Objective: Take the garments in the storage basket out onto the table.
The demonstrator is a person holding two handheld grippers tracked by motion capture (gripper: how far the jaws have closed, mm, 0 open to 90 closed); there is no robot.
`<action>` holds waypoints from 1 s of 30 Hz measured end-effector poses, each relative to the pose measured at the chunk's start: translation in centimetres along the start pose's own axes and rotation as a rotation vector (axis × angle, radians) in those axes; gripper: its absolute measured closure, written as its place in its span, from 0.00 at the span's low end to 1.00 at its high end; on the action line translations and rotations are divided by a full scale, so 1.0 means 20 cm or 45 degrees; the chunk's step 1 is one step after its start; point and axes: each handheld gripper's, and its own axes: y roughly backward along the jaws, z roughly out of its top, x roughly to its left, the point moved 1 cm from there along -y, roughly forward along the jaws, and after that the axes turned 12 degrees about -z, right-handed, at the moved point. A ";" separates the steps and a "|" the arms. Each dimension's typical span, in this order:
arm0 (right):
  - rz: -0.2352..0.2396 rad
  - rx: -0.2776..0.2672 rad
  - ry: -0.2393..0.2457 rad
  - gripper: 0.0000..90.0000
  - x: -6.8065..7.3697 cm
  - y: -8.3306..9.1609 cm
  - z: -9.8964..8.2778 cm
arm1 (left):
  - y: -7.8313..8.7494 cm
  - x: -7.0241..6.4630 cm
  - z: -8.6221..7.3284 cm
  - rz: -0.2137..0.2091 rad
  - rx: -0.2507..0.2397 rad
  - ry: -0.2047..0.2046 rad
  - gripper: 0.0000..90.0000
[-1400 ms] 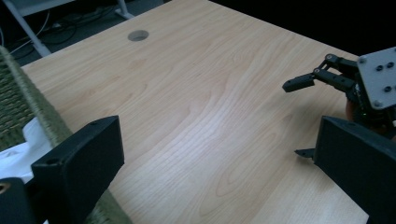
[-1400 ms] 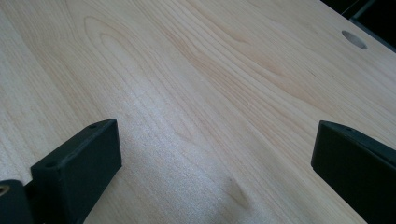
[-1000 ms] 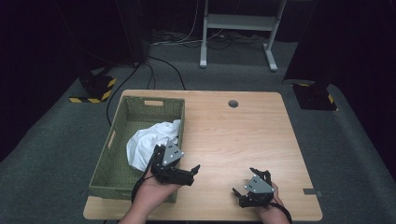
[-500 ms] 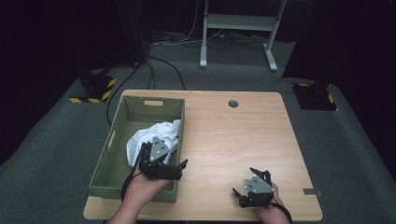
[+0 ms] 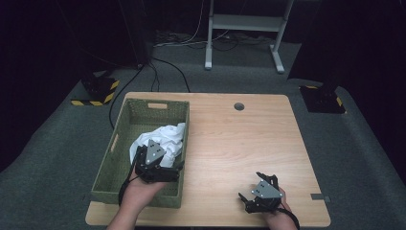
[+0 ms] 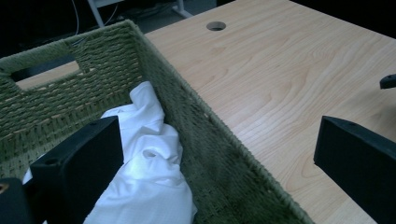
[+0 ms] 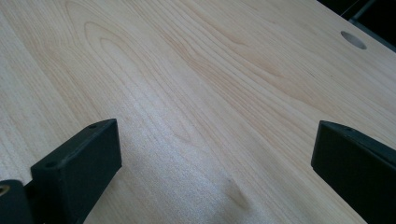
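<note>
Left gripper [image 5: 154, 163] hovering with jaws spread over a white cloth [image 5: 160, 139] lying in a green woven basket [image 5: 115, 143]; nothing grasped yet.

High view: the crumpled cloth is lying against the basket's right wall, near the wooden table's [image 5: 239, 143] left edge; the right gripper [image 5: 261, 194] is waiting, jaws apart, by the near right corner. Left gripper view: its jaws are straddling the coarse wicker wall [image 6: 205, 140], soft rumpled fabric [image 6: 149, 172] below. Right gripper view: spread jaws are facing smooth pale wood grain [image 7: 210, 93].
</note>
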 end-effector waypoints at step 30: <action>0.007 -0.003 -0.004 0.02 0.00 0.00 0.00 | 0.00 0.27 -0.07 0.084 0.027 0.120 0.02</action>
